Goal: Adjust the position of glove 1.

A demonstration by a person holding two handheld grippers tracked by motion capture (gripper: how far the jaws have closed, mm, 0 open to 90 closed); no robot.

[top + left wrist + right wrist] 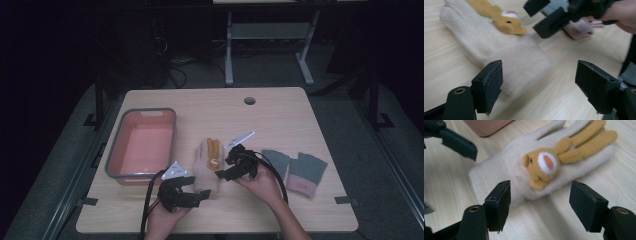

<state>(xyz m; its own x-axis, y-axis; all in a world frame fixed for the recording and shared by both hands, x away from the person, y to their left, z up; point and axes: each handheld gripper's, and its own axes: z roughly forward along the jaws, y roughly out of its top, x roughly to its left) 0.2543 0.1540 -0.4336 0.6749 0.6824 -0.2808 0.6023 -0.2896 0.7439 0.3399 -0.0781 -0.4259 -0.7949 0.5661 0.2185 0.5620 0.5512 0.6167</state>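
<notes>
1. Pink bin (141, 145): stands at 9 o'clock of the table (280, 107), long axis running toward 12 o'clock, nothing visible inside. As judged, it is placed as a receptacle within easy reach of the left hand.
2. Left gripper (186, 196): sits at 7 o'clock of the cream glove (206, 172). Jaws stand wide apart and grasp nothing. In the left gripper view the cuff end of the glove lies just ahead of and between the jaws, which suggests an approach to the cuff.
3. Cream glove: lies flat at table centre, fingers toward 12 o'clock, with an orange animal figure (544, 167) sewn on the back.
4. Right gripper (235, 166): sits at 3 o'clock of the glove, beside the figure. Jaws wide apart, empty; the glove body lies just beyond them in the right gripper view.
5. Grey-and-pink gloves (300, 170): a pair at 4 o'clock of the table, side by side, untouched.
6. Markings: no brand, label or writing is legible; the high view is dim, so small print may be missed.
</notes>
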